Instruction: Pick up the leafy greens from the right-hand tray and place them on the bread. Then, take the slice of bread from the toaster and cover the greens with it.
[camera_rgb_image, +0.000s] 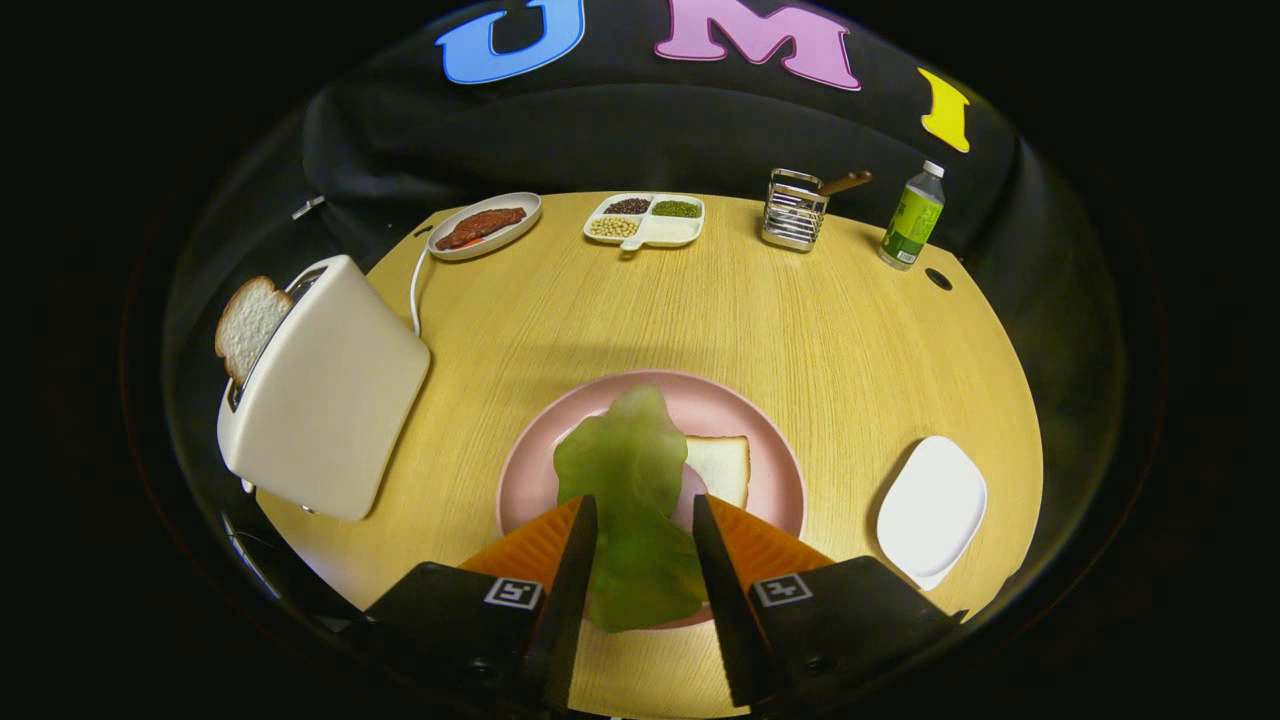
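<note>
- Gripper view: the tongs (643, 515) point forward and down over a pink plate (770, 440) near the front of the desk (800, 320).
- The leafy greens (625, 470) hang between the two fingers; the fingers stand a leaf-width apart and both seem to press on the leaf's lower part, though the actual contact is hard to make out.
- The leaf's upper part spreads ahead of the fingertips over the plate and covers the left side of a slice of bread (722, 468) lying there.
- Whether the leaf touches the bread or hangs above it cannot be told.
- A white toaster (325, 400) stands to the left, a second bread slice (247, 325) sticking out of its slot, its lower part hidden.
- A white tray (932, 510) lies to the right of the plate.
</note>
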